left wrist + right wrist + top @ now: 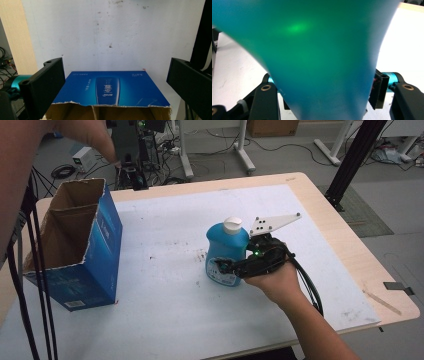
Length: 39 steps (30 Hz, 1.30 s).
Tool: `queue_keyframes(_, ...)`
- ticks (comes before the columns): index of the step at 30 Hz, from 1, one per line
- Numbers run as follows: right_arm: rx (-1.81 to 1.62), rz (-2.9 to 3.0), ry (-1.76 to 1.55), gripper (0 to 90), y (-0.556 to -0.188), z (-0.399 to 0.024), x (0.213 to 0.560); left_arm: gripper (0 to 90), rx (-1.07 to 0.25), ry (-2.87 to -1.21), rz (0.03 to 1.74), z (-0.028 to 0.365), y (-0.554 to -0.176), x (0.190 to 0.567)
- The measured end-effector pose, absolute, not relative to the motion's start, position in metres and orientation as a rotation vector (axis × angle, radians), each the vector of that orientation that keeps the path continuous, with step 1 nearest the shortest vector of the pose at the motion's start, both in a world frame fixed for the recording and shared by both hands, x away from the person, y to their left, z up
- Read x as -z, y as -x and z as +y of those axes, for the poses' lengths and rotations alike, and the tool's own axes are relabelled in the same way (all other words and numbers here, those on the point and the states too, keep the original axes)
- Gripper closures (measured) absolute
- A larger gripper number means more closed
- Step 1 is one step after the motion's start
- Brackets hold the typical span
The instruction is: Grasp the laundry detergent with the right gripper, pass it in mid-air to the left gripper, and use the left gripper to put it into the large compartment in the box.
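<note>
Gripping step: I have my right gripper [225, 267] closed around the lower body of the blue detergent bottle [226, 251], which stands upright on the sheet, white cap [232, 225] at its 12 o'clock.
Right jaws: narrowed onto the bottle; in the right gripper view its blue-green wall [317, 62] sits between the two black jaws, and the right one looks pressed against its side.
Left jaws: my left gripper [115, 82] stands wide, nothing between the jaws, poised above the open top of the blue carton [110, 87].
Bottle position: near the middle of the table, with the carton [75, 245] well apart from it at about 9 o'clock.
Carton: upright, top torn open, brown inside showing; it looks ready to receive something.
Step judged: I read this as the grasp just being secured, lift not yet begun.
Next move: I judge I need a firm hold, then a straight lift clear of the sheet and a carry toward 9 o'clock, high enough to clear the carton's ragged rim.
Risk: the bottle's rounded wall may slip or tip if I tilt early.
Surface: white sheet [165, 310], speckled with small dark marks, over a pale wooden tabletop [340, 240].
Room: grey floor, cables, white desk legs at 12 o'clock, a black frame post [357, 160] at 2 o'clock.
</note>
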State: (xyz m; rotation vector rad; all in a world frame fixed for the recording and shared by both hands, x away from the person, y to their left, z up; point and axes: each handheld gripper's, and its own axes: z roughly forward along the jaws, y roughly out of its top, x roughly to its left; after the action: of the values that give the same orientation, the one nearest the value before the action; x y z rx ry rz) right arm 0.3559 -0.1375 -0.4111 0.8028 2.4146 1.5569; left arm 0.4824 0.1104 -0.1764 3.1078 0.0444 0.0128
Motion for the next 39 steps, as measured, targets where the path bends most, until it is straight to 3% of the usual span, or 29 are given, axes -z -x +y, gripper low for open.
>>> queue_keyframes(27, -1.498, 2.336, -0.668, 47.5, -0.345, -0.135, 0.410, 1.8, -0.015, -3.116, 0.026, 0.108, -0.477, 0.175)
queue_keyframes(39, -1.498, 2.385, -0.593, 47.3, -0.345, -0.127, 0.385, 1.7, -0.023, -3.113, -0.010, 0.108, -0.464, 0.173)
